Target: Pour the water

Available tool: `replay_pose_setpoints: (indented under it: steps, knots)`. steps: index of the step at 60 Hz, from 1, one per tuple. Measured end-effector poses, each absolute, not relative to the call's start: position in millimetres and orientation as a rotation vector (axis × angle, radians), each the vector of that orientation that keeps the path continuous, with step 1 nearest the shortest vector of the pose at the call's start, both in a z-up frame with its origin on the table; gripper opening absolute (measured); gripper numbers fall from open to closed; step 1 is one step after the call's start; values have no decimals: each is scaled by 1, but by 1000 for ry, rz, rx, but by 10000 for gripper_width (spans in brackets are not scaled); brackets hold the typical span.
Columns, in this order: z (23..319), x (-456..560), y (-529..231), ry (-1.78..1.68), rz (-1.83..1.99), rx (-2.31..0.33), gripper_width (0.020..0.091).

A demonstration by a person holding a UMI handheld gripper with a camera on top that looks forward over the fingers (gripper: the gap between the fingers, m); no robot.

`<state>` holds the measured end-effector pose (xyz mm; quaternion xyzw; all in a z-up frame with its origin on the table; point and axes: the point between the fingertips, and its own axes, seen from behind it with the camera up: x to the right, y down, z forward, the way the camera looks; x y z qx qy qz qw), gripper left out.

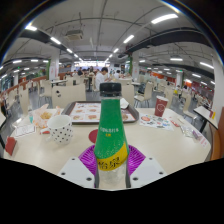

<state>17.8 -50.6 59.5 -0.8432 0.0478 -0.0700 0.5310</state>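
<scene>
Purple pads (89, 158) clamp the green bottle (110, 125) upright in the gripper (110, 160), near the table's front edge. Carrying step, I'd say; next, tilting over the dotted cup (61, 128) left.

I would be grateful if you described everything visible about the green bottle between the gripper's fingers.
The green bottle looks like clear green plastic, with a green screw cap closed on top and a yellow-green label round its lower body. It stands upright between the purple pads of the gripper, which press against both its sides. Its base is hidden, so whether it rests on the pale table cannot be told.
</scene>
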Motion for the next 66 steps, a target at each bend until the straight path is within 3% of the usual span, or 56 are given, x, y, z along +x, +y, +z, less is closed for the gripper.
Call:
replay_pose_setpoints:
  steps: [10,22,35,46,66]
  knots:
    - [110,35,-13,-121,-476,-2044,345]
    - [166,36,49,-883,-1165,-1879,346]
    - [169,12,95,-1543,-1620,-1484,347]
    - [164,-4,109,-1833,-1815,-1190,348]
    - [164,6,118,-1650,-1630,-1385,349]
